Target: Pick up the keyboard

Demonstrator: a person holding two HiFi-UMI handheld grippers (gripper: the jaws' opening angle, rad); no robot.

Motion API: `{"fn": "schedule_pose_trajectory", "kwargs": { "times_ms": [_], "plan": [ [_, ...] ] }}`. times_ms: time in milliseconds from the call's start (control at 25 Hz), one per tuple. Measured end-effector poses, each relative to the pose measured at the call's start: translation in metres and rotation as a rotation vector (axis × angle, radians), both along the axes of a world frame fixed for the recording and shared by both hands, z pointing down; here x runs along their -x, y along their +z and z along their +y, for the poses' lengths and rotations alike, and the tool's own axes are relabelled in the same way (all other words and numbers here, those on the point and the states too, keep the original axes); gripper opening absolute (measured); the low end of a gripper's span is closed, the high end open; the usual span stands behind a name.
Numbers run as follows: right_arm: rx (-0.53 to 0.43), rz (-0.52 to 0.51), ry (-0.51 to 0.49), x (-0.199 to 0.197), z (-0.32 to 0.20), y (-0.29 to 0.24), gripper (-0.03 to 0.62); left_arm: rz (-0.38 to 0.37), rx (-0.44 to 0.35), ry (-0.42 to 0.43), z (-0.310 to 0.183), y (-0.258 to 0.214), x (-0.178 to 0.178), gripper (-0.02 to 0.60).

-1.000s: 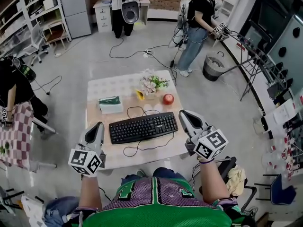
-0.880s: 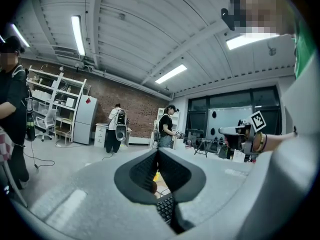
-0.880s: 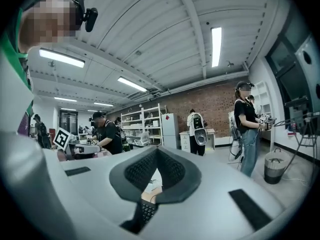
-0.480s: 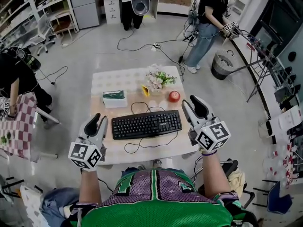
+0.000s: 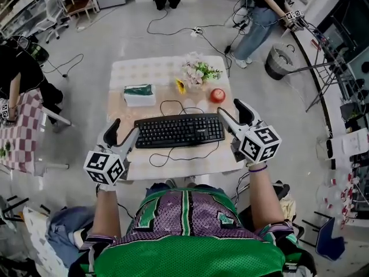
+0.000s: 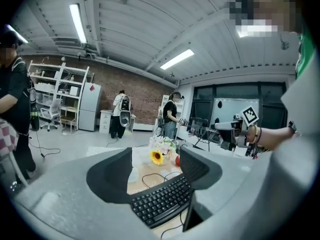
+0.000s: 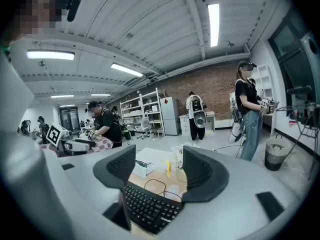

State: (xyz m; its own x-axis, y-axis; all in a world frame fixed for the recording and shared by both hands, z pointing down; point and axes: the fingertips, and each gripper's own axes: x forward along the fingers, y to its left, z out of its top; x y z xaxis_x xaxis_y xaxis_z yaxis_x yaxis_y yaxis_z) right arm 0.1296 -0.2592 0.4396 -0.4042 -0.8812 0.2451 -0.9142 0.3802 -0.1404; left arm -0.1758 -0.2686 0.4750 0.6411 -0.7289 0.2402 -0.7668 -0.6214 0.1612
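Note:
A black keyboard (image 5: 180,130) lies across the near half of the small table (image 5: 144,71), its cable (image 5: 173,156) looping off the front. My left gripper (image 5: 125,128) sits at the keyboard's left end and my right gripper (image 5: 230,109) at its right end. Both sets of jaws are opening and stand wide apart. In the left gripper view the keyboard's (image 6: 162,199) end shows low between the jaws of my left gripper (image 6: 156,166), no pad pressing it. The right gripper view shows the same: the keyboard (image 7: 147,206) lies under my right gripper (image 7: 159,169), untouched.
Behind the keyboard stand a green-topped tissue box (image 5: 139,94), a bunch of flowers (image 5: 199,73), a sunflower (image 5: 181,86) and a red apple (image 5: 217,95). A checked table (image 5: 17,137) is at the left, a bin (image 5: 281,59) at the far right. People stand around, with cables on the floor.
Both grippers have gone from shut to wide open. They have sunk and come forward to the keyboard's two ends. The keyboard has not moved.

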Motion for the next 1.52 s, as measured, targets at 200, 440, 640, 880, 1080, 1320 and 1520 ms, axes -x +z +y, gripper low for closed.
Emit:
{"fn": "schedule_pose_trajectory", "kwargs": {
  "times_ms": [200,440,640,880,1080,1320,1520],
  "plan": [
    [0.105,0.004,-0.02,-0.009,-0.015,0.044,0.279,-0.073,0.086,0.003,-0.006,0.048,-0.006,0.295],
    [0.246,0.007,-0.032,-0.026,-0.025,0.106,0.279,-0.151,0.175,-0.019,-0.008,0.1,-0.012,0.295],
    [0.34,0.03,-0.047,-0.036,-0.036,0.153,0.279,-0.171,0.269,-0.039,-0.008,0.137,-0.011,0.295],
    [0.452,0.053,-0.06,-0.047,-0.043,0.209,0.279,-0.211,0.361,-0.076,-0.009,0.182,-0.003,0.295],
    [0.528,0.069,-0.052,-0.062,-0.048,0.246,0.279,-0.255,0.413,-0.089,-0.008,0.211,-0.001,0.295],
    [0.61,0.073,-0.058,-0.071,-0.048,0.283,0.279,-0.26,0.497,-0.12,-0.005,0.246,0.006,0.295],
    [0.661,0.039,-0.052,-0.073,-0.051,0.306,0.279,-0.269,0.563,-0.151,-0.006,0.271,0.017,0.295]
  ]
}}
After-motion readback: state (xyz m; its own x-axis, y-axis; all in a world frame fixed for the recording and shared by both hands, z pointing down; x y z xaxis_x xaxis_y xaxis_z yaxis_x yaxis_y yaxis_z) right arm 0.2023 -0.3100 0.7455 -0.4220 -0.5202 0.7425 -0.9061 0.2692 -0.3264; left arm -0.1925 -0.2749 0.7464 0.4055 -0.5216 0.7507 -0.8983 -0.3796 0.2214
